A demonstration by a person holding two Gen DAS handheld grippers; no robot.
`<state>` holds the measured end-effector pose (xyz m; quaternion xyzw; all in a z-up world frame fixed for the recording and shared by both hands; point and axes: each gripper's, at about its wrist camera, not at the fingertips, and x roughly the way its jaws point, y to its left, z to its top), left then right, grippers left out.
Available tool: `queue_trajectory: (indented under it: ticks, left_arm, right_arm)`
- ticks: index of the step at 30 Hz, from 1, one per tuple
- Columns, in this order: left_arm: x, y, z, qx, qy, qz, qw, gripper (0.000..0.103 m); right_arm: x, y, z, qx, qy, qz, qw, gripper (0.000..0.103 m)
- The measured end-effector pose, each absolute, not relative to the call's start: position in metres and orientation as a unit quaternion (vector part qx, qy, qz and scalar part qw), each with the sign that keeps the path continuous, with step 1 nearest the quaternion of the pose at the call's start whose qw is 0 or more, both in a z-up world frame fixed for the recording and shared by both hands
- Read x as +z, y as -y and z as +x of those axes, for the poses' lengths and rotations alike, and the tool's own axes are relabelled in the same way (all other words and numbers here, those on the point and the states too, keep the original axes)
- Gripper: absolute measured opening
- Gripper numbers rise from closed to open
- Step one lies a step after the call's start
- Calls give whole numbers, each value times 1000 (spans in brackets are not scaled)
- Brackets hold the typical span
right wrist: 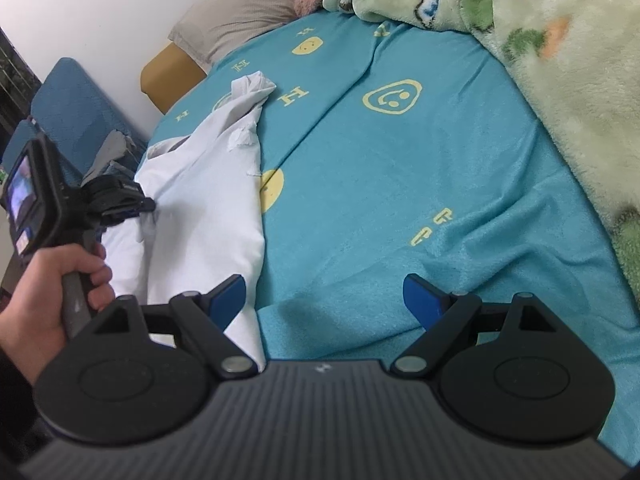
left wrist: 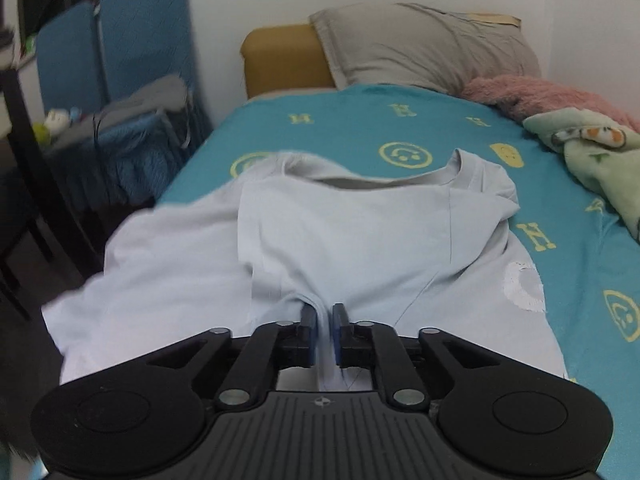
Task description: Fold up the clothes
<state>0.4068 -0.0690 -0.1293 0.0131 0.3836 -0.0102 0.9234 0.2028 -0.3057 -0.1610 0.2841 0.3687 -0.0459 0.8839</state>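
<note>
A pale grey-white T-shirt (left wrist: 340,232) lies partly folded on the teal bed sheet (left wrist: 400,120), collar toward the pillow, one side folded over its middle. My left gripper (left wrist: 325,320) is at the shirt's near part, its blue pads pressed on a raised fold of the fabric. In the right wrist view the same shirt (right wrist: 200,208) lies at the left, with the left gripper (right wrist: 120,200) on it and a hand (right wrist: 52,300) holding its handle. My right gripper (right wrist: 324,292) stands wide open over the sheet (right wrist: 400,160), holding nothing; its left finger (right wrist: 228,292) overlaps the shirt's edge.
A grey pillow (left wrist: 420,48) leans at the bed's head. A pink fluffy blanket (left wrist: 540,92) and a green patterned blanket (right wrist: 540,60) lie along the bed's right side. Blue chairs (left wrist: 120,40) with clothes on them stand left of the bed.
</note>
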Motion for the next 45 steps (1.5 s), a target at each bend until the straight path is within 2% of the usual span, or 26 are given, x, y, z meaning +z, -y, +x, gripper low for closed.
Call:
queue_trajectory:
  ticks: [1, 5, 7, 15, 18, 21, 22, 23, 24, 25, 32, 35, 36, 37, 40, 45]
  left_arm:
    - [-129, 64, 398, -12, -390, 3, 921, 41]
    - [-123, 44, 350, -45, -423, -25, 905, 51]
    - [-119, 35, 311, -66, -445, -38, 892, 60]
    - [-128, -6, 159, -102, -538, -140, 825, 61]
    - [-129, -13, 122, -118, -539, -142, 822, 60]
    - [-129, -9, 102, -144, -547, -124, 815, 53]
    - [-130, -7, 97, -155, -549, -120, 813, 40]
    - [-130, -5, 93, -162, -550, -113, 812, 34]
    - [-130, -3, 90, -168, -550, -105, 811, 15]
    - [-128, -2, 86, -172, -546, -99, 814, 3]
    - [-121, 19, 57, -142, -512, 24, 847, 5]
    - [-106, 16, 52, -127, -481, 18, 867, 26]
    - [-98, 14, 52, -123, -469, 17, 875, 46]
    - [-90, 13, 53, -119, -456, 16, 882, 61]
    - [-59, 12, 59, -113, -408, 26, 906, 80]
    - [-21, -1, 69, -92, -336, 40, 937, 98]
  right_arm:
    - [-162, 306, 204, -46, -370, 287, 882, 87]
    - [-161, 306, 203, -42, -369, 287, 883, 87]
    - [-159, 304, 202, -39, -366, 283, 886, 87]
    - [-143, 297, 190, -20, -350, 254, 902, 87]
    - [-137, 292, 183, -13, -349, 241, 905, 87]
    - [-131, 286, 173, -8, -353, 231, 907, 87]
    - [-129, 285, 170, -5, -354, 229, 907, 87]
    - [-126, 283, 165, -2, -353, 226, 908, 87]
    - [-123, 280, 161, 0, -351, 220, 910, 87]
    - [-120, 278, 156, 2, -350, 215, 912, 87]
    - [-103, 268, 127, 24, -338, 186, 922, 87]
    - [-96, 265, 119, 34, -328, 177, 927, 87]
    - [-93, 265, 117, 36, -320, 174, 930, 87]
    - [-89, 265, 114, 38, -312, 172, 934, 87]
    - [-79, 267, 107, 46, -289, 166, 942, 87]
    - [-66, 260, 114, 69, -281, 135, 948, 87]
